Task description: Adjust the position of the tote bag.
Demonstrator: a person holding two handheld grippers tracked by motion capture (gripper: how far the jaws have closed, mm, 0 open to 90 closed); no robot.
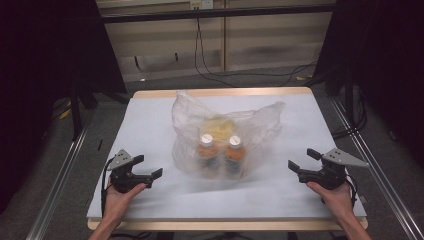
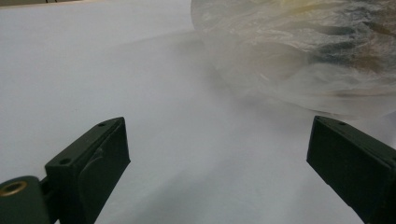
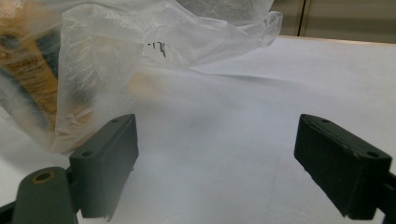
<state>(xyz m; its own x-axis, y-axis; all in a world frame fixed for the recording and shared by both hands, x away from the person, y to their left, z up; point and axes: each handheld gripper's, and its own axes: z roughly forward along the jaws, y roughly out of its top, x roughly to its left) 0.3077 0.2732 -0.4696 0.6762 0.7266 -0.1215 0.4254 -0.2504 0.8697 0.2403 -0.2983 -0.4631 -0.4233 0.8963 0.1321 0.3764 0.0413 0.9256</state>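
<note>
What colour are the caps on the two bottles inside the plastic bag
White, or close to it. The caps show best in the high view, through the clear plastic bag.

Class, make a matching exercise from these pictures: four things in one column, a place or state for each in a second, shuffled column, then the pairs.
1. plastic bag
2. two bottles
3. left tool
4. right tool

A. open, near the table's right edge
B. crumpled, mid-table
C. open, near the table's left edge
D. upright inside the bag

Pairs: 1-B, 2-D, 3-C, 4-A
</note>
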